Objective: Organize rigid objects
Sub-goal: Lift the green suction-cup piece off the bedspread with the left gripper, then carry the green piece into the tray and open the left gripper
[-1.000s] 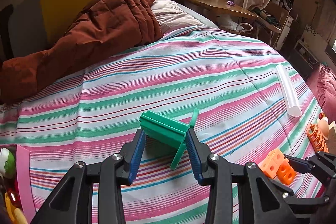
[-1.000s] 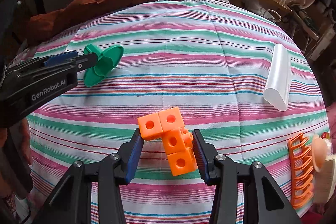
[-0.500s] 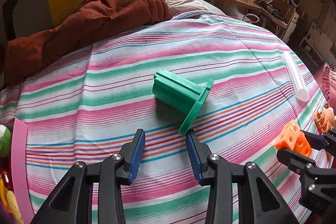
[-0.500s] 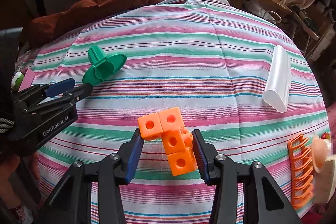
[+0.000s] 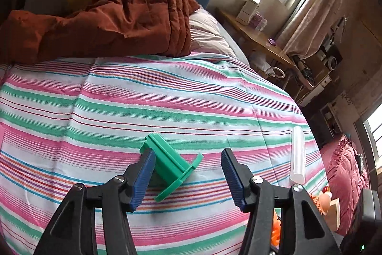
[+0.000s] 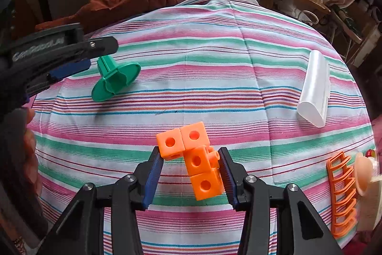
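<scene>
A green plastic piece (image 5: pixel 170 166), a ribbed stem on a round flange, lies on its side on the striped bedspread (image 5: pixel 167 99). My left gripper (image 5: pixel 187 177) is open wide just in front of it, its left pad beside the stem. The piece also shows in the right wrist view (image 6: pixel 114 78), with the left gripper (image 6: pixel 71 61) above it. My right gripper (image 6: pixel 189 173) is shut on a cluster of orange cubes (image 6: pixel 195 159), held over the bedspread (image 6: pixel 238 59).
A white half-round tube (image 6: pixel 315 90) lies at the right of the bed. An orange ladder-like piece (image 6: pixel 341 192) and a peach toy (image 6: pixel 365 173) sit at the right edge. A brown quilt (image 5: pixel 107 18) and pillow (image 5: pixel 207 32) lie at the far end.
My left gripper let go of the green piece, drew back, then opened wide and came close to it again. The right gripper holds the orange cubes still.
</scene>
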`<state>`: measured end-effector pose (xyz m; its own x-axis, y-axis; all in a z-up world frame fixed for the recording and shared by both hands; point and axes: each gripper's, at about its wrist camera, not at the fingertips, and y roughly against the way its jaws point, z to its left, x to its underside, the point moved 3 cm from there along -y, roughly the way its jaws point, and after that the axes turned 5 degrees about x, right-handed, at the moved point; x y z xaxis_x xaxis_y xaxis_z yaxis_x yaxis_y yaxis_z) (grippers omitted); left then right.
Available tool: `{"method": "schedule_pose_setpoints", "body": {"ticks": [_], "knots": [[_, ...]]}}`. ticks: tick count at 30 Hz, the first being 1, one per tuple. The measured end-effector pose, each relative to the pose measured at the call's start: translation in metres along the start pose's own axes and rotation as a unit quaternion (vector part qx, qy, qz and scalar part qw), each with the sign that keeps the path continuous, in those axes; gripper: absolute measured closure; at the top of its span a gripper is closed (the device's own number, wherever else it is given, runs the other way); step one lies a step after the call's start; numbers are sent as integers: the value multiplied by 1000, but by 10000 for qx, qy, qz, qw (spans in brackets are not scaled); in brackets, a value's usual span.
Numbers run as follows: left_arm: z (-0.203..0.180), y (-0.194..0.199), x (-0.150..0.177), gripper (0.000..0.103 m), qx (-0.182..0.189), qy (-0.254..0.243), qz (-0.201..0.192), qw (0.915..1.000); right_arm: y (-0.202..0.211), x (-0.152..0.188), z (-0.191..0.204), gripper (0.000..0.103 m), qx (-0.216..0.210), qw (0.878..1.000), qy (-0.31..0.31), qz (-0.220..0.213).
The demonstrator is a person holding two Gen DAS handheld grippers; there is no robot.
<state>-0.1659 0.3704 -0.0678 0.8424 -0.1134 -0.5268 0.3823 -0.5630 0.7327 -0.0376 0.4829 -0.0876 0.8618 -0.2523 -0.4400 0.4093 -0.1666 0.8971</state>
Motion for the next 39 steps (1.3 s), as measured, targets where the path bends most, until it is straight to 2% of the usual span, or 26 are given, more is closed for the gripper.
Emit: {"method": "schedule_pose_setpoints", "body": {"ticks": [2,7,9,10,11,12,17,24,30,39], "knots": [[-2,-16,-2,45,-218,-15,232,9995,0,0,-1,56,50,10000,6,-18],[-1,-40,-5,47,-545,-224,494,9970,-1,-1,-2,56,46,10000,7,-27],[8,-47,-2,56,-609,-208,640,9959,-1,-1,-3,56,45,10000,16,-47],[13,-47,0,59,-496,-171,663,9964,0,-1,-3,56,63,10000,23,-60],[17,-46,4,70,-401,-137,685,9967,0,-2,-3,56,62,10000,18,-68],[20,-46,6,72,-371,-142,712,9967,0,-2,-4,56,45,10000,6,-71],[13,-27,25,73,-275,-675,691,9949,0,-2,-5,56,-14,10000,-13,-61],[21,-1,55,73,-328,-805,533,9948,-2,-1,-2,56,-158,9999,-17,-41],[28,27,69,73,-169,-631,363,9972,-2,-2,4,56,-270,9995,92,-151],[33,95,105,73,73,-1124,199,9934,-6,3,15,56,-416,9987,273,-128]]}}
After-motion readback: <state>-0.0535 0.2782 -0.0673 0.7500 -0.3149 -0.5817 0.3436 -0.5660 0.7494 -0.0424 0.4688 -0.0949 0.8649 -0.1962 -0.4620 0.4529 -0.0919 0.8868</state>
